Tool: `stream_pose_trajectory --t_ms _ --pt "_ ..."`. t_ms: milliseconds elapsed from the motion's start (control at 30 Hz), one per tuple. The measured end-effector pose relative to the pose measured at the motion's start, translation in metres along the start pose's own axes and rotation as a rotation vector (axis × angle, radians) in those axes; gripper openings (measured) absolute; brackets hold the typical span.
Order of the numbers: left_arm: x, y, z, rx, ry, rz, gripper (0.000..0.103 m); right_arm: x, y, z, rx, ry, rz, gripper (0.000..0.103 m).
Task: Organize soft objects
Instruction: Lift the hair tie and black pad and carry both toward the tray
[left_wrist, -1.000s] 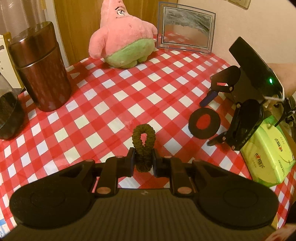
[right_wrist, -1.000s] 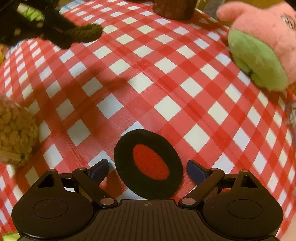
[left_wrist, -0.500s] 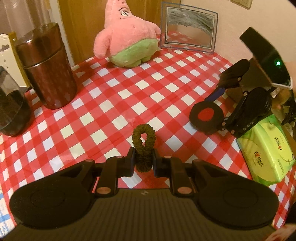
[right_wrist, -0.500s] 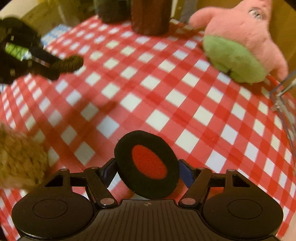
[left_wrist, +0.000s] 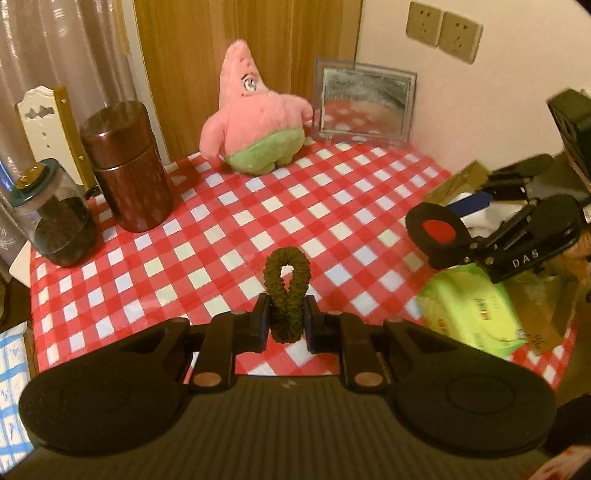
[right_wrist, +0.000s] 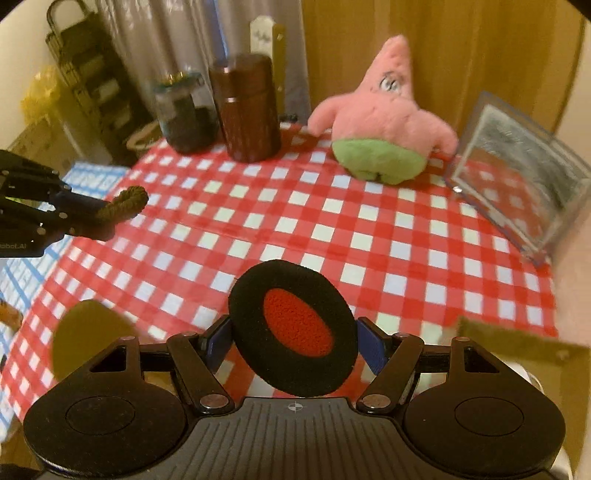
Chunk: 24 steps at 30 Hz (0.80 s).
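Observation:
My left gripper (left_wrist: 286, 323) is shut on a dark olive hair scrunchie (left_wrist: 287, 286), whose loop sticks up between the fingers, above the checked tablecloth (left_wrist: 258, 229). My right gripper (right_wrist: 293, 343) is shut on a round black foam pad with a red centre (right_wrist: 295, 328), held by its edges clear of the table. In the left wrist view that pad (left_wrist: 437, 230) and the right gripper (left_wrist: 476, 236) hang at the table's right edge. From the right wrist camera, the scrunchie (right_wrist: 123, 208) shows at far left. A pink plush starfish (left_wrist: 255, 122) sits at the back.
A brown canister (left_wrist: 127, 166) and a glass jar with dark contents (left_wrist: 55, 218) stand at the table's back left. A clear picture frame (left_wrist: 364, 103) leans against the back wall. A green tissue pack (left_wrist: 472, 310) lies at the right edge.
Both grippers have risen from the table. The right gripper closed on the foam pad that lay on the cloth and lifted it. The scrunchie stays gripped in the left.

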<state>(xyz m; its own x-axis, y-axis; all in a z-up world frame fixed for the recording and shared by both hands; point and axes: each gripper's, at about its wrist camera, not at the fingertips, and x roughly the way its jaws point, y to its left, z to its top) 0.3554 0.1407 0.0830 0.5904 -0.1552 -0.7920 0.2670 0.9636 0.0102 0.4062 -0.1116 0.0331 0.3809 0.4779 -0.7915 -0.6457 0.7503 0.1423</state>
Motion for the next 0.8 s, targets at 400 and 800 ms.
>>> stream_pose_trajectory --t_ms 400,800 --pt "-0.083 -0.076 -0.033 0.006 -0.052 0.011 0.016 -0.101 0.028 -0.066 0.081 -0.098 -0.032 0.071" --pt "-0.124 -0.146 -0.078 -0.036 -0.116 -0.018 0.016 -0.163 0.061 -0.135 0.168 -0.181 -0.044 0.071"
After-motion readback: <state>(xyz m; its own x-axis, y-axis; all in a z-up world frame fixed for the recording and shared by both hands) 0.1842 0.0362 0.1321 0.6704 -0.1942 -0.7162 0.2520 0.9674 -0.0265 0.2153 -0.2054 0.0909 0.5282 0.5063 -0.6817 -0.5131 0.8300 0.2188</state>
